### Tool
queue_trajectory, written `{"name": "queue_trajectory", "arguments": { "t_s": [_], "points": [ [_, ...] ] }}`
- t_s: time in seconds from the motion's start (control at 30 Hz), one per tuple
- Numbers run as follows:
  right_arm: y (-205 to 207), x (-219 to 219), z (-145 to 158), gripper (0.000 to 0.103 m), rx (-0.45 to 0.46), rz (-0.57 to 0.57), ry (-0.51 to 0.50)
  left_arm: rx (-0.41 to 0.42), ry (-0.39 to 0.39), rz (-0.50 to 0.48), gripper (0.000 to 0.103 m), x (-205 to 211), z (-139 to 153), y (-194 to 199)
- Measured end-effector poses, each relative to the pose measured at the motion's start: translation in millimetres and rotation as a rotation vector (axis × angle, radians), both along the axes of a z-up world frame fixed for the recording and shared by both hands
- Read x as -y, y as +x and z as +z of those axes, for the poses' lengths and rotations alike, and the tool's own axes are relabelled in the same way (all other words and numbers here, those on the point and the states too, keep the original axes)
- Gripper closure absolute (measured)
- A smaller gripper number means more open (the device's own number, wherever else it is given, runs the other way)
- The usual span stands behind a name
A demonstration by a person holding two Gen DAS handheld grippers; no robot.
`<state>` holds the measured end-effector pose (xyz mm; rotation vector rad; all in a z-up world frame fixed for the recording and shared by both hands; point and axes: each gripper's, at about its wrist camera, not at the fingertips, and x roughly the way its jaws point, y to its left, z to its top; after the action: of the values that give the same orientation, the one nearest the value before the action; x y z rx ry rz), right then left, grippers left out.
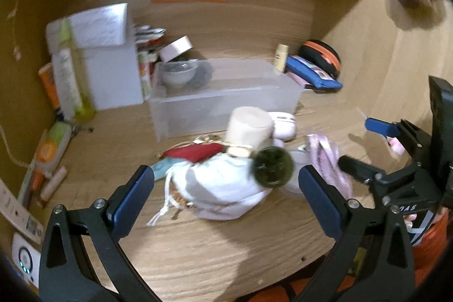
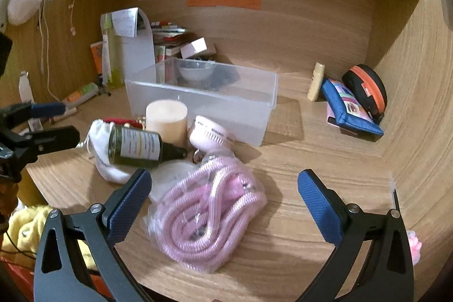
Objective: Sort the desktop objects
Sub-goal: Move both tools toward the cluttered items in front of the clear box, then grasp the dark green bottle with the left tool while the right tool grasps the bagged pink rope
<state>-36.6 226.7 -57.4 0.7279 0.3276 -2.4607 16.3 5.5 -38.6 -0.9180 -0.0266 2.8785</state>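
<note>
A clutter of small things lies on the wooden desk (image 2: 297, 231) in front of a clear plastic bin (image 2: 203, 101). In the right wrist view the pink cord in its clear bag (image 2: 209, 214) lies at the centre, between the spread fingers of the right gripper (image 2: 223, 197), which hold nothing. At about 10 o'clock from the cord a dark green bottle (image 2: 136, 145) lies on its side on a white drawstring pouch (image 2: 102, 157), its cap pointing toward 3 o'clock. Behind the bottle, toward 12 o'clock, a cream candle (image 2: 166, 120) stands upright, touching the bin's front wall, and a small pink fan (image 2: 211, 136) lies just beside it at 3 o'clock. A white round pad (image 2: 172, 174) shows between the bottle and the cord. In the left wrist view the left gripper (image 1: 226, 188) hangs over the pouch and bottle with its fingers wide apart, gripping nothing; a red cloth (image 1: 195, 153) peeks out at 11 o'clock from the pouch. Far off at 2 o'clock from the bin lie a blue wallet (image 2: 351, 109), a black and orange case (image 2: 368, 89) and a small cream tube (image 2: 315, 81) standing upright.
</note>
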Motion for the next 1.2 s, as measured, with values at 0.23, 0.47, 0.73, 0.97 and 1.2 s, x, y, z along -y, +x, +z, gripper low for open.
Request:
{"name": "queue_trajectory", "arguments": {
  "t_s": [0.23,0.47,0.73,0.97,1.2],
  "points": [
    [-16,3,-27,0.0,0.1,-0.009,0.003,0.079,-0.062,-0.092,0.0,-26,-17,-31],
    [-45,-8,-38,0.0,0.256,0.008,-0.123,0.065,-0.119,-0.13,0.0,-42,-23,-48],
    [-68,-14,-52,0.0,0.438,0.029,-0.233,0.055,-0.058,-0.103,0.019,-30,-29,-60],
    [-67,0,-49,0.002,0.415,0.065,-0.164,0.02,-0.035,-0.114,0.033,-29,-27,-54],
    [-67,-5,-44,0.012,0.409,0.101,-0.126,-0.003,-0.019,-0.141,0.056,-34,-21,-50]
  ]
}}
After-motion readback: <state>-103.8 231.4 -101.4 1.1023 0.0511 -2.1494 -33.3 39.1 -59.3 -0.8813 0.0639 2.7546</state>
